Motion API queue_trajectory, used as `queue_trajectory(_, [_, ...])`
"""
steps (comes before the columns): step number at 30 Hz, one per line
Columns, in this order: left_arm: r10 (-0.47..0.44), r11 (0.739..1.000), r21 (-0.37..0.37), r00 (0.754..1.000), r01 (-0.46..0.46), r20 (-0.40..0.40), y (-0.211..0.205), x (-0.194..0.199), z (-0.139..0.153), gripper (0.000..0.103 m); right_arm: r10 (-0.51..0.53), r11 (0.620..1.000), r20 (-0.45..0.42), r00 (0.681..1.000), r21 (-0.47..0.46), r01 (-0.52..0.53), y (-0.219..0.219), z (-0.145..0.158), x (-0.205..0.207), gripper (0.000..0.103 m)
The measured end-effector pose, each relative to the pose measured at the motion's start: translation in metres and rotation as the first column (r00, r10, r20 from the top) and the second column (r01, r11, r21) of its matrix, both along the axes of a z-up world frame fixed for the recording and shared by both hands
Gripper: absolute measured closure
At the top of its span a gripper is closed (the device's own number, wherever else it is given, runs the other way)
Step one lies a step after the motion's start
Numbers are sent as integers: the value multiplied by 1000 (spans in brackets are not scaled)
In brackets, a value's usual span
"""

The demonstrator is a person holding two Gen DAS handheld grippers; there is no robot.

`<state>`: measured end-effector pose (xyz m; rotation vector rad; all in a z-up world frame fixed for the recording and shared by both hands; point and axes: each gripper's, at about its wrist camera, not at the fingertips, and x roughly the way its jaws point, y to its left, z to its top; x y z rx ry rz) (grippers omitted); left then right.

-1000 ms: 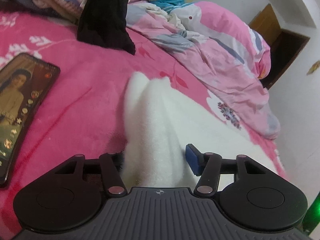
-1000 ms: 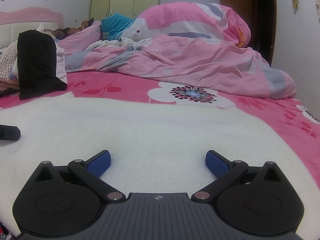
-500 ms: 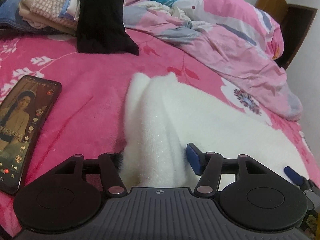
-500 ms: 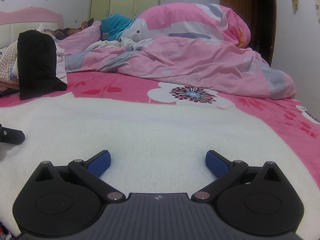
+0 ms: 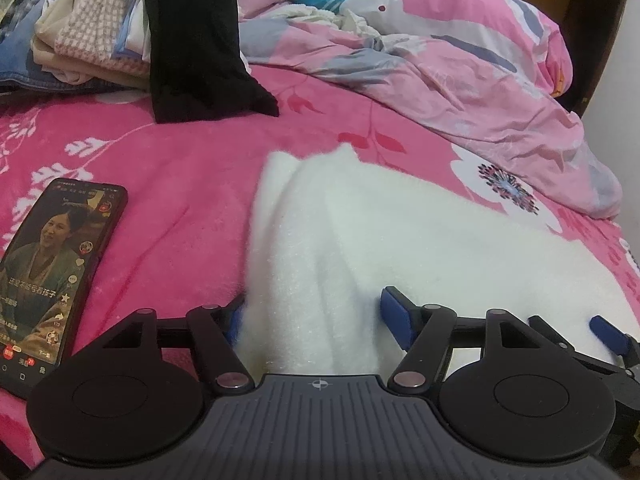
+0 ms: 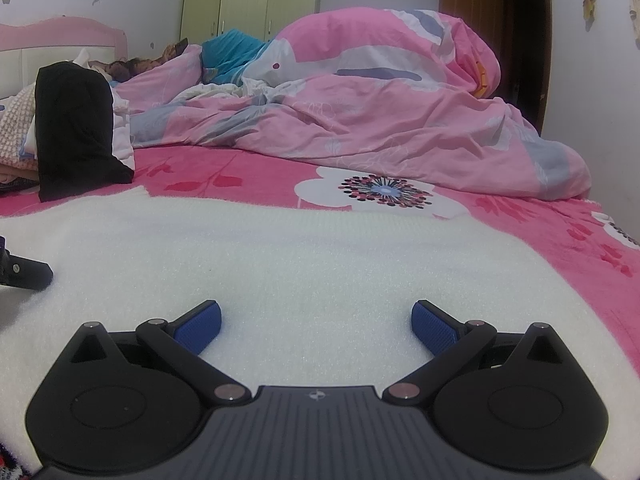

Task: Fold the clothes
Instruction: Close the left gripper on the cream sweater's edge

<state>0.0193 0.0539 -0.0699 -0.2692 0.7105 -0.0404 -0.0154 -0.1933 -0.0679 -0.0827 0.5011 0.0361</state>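
On the pink bed lies a white sweater, spread flat, its left edge bunched into a raised fold. Around that fold stands the left gripper: its jaws are opening, the right pad clear of the cloth. Over the flat sweater the right gripper hangs with jaws wide apart, gripping nothing. Left of the sweater lies a phone; beyond it a black garment.

My left gripper and right gripper look alike: ribbed grey housing with a small crosshair mark, two black round discs, black linkage arms on silvery pivots (four apiece), blue textured pads.
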Motion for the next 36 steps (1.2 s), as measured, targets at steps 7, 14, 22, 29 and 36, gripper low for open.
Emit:
queue_trajectory(7, [-4, 999, 44, 1000, 3, 8, -6, 0, 2, 37, -1, 1000, 4, 1000, 1, 1, 0, 0, -1, 0])
queue_trajectory(14, [-9, 997, 80, 1000, 8, 17, -11, -1, 5, 39, -1, 1000, 9, 1000, 2, 1, 0, 0, -2, 0])
queue_trajectory(22, [-4, 993, 114, 999, 0, 38, -17, -5, 10, 54, 1, 1000, 16, 1000, 5, -1, -1, -1, -2, 0])
queue_trajectory(29, [4, 991, 132, 999, -10, 44, -20, -7, 12, 58, 3, 1000, 21, 1000, 7, -3, -1, -1, -3, 0])
queue_trajectory(36, [3, 989, 146, 999, -10, 43, -22, -7, 12, 58, 1, 1000, 23, 1000, 6, -1, -1, -2, -4, 0])
